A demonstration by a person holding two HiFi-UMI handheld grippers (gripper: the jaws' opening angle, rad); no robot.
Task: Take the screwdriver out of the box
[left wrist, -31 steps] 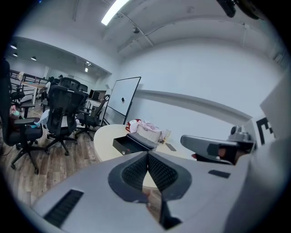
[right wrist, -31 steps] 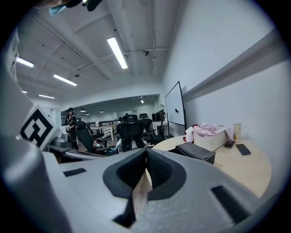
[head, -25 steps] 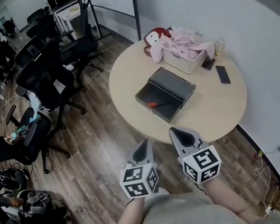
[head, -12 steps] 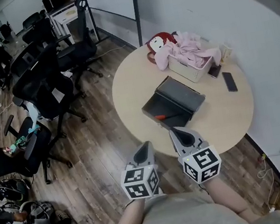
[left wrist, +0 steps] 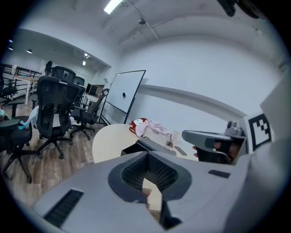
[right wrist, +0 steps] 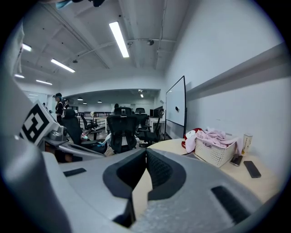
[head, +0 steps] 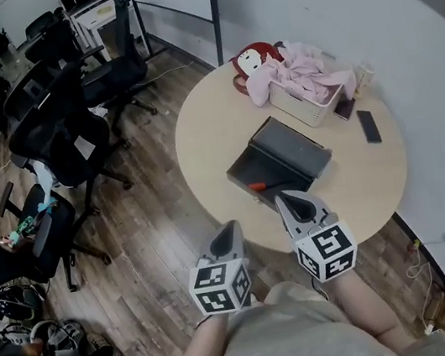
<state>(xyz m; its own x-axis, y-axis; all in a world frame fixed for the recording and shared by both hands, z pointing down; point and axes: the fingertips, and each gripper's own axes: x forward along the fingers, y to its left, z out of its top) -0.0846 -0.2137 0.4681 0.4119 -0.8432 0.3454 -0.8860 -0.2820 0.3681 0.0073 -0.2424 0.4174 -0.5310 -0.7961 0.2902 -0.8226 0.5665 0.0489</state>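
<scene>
A dark grey box (head: 275,163) lies open on the round beige table (head: 206,133), its lid folded back to the right. A screwdriver (head: 258,185) with an orange handle rests inside, near the box's front wall. My right gripper (head: 280,197) is shut and empty, its tip at the table's near edge just in front of the box. My left gripper (head: 232,225) is also shut and empty, over the floor short of the table. In the left gripper view the box (left wrist: 136,148) shows just beyond the closed jaws. The right gripper view does not show the box.
A white basket (head: 311,102) of pink cloth and a red plush toy (head: 249,62) sit at the table's far side, with two phones (head: 368,126) to the right. Black office chairs (head: 69,132) stand on the wooden floor to the left. The wall runs close behind the table.
Both grippers have moved forward toward the table together. The right one's tip now reaches the table's near edge by the box. Both stayed shut.
</scene>
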